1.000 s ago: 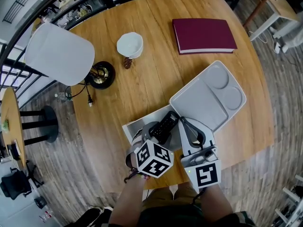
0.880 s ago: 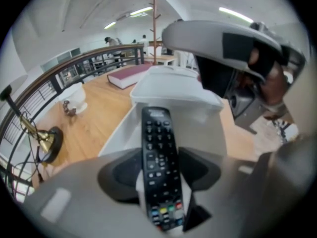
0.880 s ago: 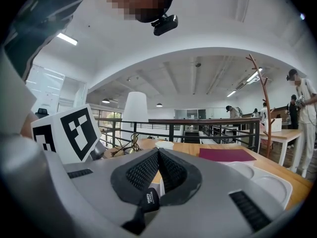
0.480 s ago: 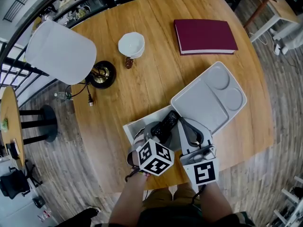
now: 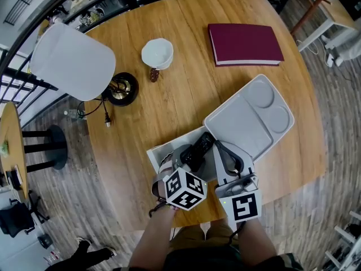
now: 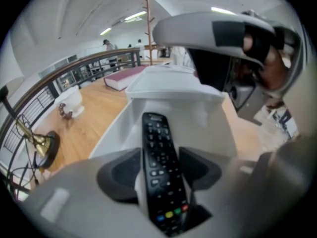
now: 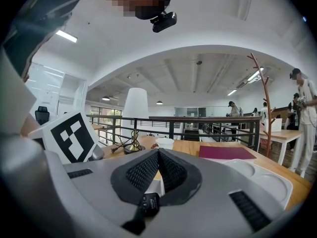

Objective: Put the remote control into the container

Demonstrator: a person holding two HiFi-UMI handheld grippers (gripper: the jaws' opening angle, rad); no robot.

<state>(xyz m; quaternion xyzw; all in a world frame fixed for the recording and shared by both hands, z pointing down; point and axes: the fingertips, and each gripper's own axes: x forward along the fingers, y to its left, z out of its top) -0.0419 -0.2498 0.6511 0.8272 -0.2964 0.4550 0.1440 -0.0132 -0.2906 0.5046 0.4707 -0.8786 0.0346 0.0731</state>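
In the head view, your left gripper (image 5: 190, 156) reaches over the white rectangular plastic container (image 5: 159, 151), which sits at the near edge of the round wooden table (image 5: 169, 100). The long black remote control (image 5: 198, 148) is between its jaws. Your right gripper (image 5: 220, 147) lies just beside it, at the near corner of the grey compartment tray (image 5: 248, 117). A maroon hardback book (image 5: 244, 43) lies by the far right edge.

In the left gripper view, your jaws are easing open while both dark pads (image 6: 118, 175) touch the remote's long sides. The remote lies buttons up, its far end over the container's open inside.

In the right gripper view, your jaws meet at their tips with nothing between them
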